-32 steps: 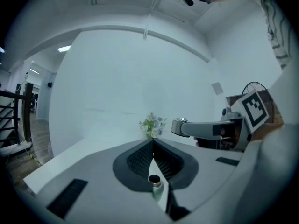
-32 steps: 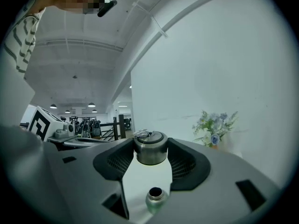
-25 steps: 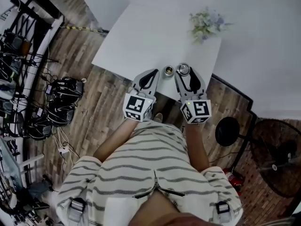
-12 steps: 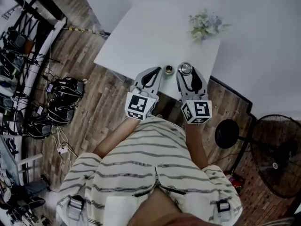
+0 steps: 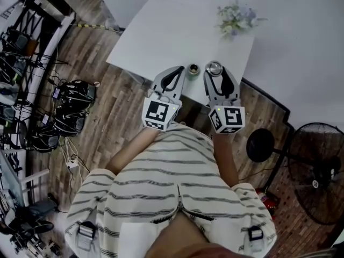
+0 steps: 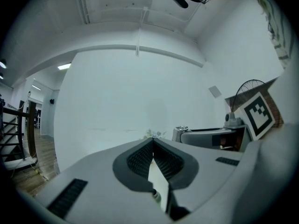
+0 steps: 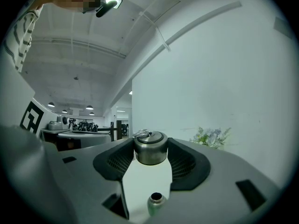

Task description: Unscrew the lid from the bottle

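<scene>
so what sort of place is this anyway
Probably a lab or workshop room rather than a home: a plain white table on a wood floor, heaps of cables along one side, and a standing fan on the other.

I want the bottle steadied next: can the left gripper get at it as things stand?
Probably yes: the bottle stands bare on the table beside the left gripper, nothing between; its shut jaws must open first.
</scene>
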`<move>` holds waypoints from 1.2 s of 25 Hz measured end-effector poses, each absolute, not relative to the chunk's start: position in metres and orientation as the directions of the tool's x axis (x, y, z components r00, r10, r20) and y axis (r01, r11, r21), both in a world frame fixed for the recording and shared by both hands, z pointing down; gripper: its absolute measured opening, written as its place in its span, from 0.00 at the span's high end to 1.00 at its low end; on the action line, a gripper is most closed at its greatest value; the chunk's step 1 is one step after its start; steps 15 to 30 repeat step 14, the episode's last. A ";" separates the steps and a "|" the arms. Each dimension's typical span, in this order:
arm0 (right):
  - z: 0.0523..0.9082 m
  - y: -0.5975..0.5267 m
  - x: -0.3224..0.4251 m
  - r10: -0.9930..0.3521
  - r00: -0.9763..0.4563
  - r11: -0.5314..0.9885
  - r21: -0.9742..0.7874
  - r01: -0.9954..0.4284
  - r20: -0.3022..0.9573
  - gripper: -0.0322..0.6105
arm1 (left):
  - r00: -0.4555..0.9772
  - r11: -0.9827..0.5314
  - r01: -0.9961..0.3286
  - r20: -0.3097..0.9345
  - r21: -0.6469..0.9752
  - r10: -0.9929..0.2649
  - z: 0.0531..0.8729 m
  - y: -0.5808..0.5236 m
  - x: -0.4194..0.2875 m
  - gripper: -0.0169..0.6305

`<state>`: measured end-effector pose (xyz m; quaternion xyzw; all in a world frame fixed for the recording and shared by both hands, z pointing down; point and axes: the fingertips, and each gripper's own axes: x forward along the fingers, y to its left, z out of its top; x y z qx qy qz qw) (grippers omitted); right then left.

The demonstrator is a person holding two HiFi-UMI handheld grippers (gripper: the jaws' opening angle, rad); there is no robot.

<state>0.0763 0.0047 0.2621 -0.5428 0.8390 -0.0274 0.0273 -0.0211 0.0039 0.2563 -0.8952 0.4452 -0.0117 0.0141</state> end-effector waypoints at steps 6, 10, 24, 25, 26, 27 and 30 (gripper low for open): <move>0.262 0.008 0.077 -0.914 -0.405 0.406 -0.077 -0.911 -0.018 0.58 | 0.605 -0.605 -0.795 0.013 -0.042 -0.796 0.258 0.007 -0.019 0.97; 0.265 0.007 0.081 -0.916 -0.402 0.402 -0.081 -0.912 -0.016 0.58 | 0.608 -0.609 -0.792 0.019 -0.046 -0.793 0.261 0.008 -0.016 0.97; 0.265 0.008 0.084 -0.915 -0.402 0.402 -0.081 -0.912 -0.014 0.58 | 0.609 -0.609 -0.792 0.019 -0.046 -0.793 0.262 0.010 -0.013 0.97; 0.265 0.008 0.084 -0.915 -0.402 0.402 -0.081 -0.912 -0.014 0.58 | 0.609 -0.609 -0.792 0.019 -0.046 -0.793 0.262 0.010 -0.013 0.97; 0.265 0.008 0.084 -0.915 -0.402 0.402 -0.081 -0.912 -0.014 0.58 | 0.609 -0.609 -0.792 0.019 -0.046 -0.793 0.262 0.010 -0.013 0.97; 0.265 0.008 0.084 -0.915 -0.402 0.402 -0.081 -0.912 -0.014 0.58 | 0.609 -0.609 -0.792 0.019 -0.046 -0.793 0.262 0.010 -0.013 0.97; 0.265 0.008 0.084 -0.915 -0.402 0.402 -0.081 -0.912 -0.014 0.58 | 0.609 -0.609 -0.792 0.019 -0.046 -0.793 0.262 0.010 -0.013 0.97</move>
